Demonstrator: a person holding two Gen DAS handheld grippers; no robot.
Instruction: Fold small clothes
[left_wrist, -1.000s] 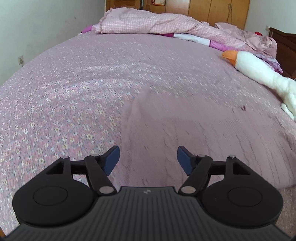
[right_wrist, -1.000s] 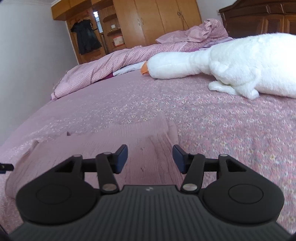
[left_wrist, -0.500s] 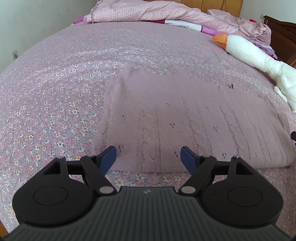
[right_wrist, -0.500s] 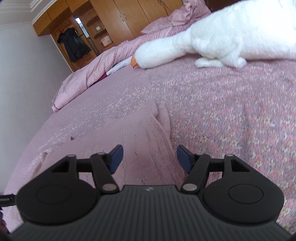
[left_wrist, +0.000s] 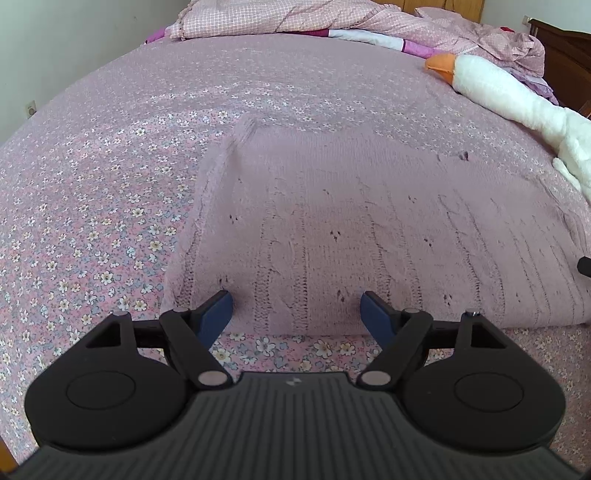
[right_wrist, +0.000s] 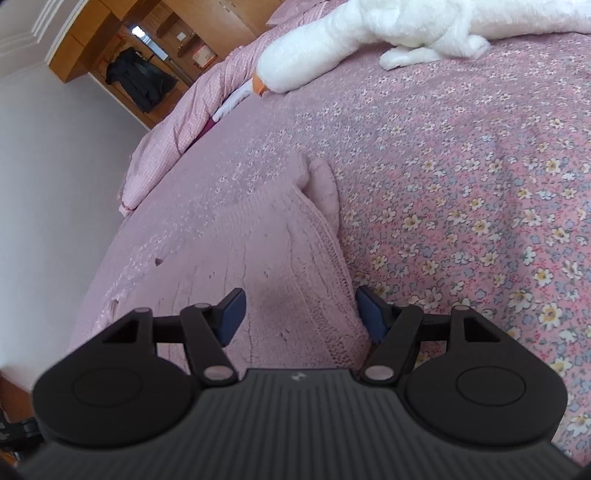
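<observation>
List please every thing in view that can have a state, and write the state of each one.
knitted sweater: lying flat on the bed, not yet folded.
left tongs: open, at the sweater's near edge, gripping nothing.
right tongs: open, astride the sweater's side edge, pads not pressing.
plush goose: lying on its side.
checked quilt: bunched at the far end.
wardrobe: open, a dark garment hanging inside.
</observation>
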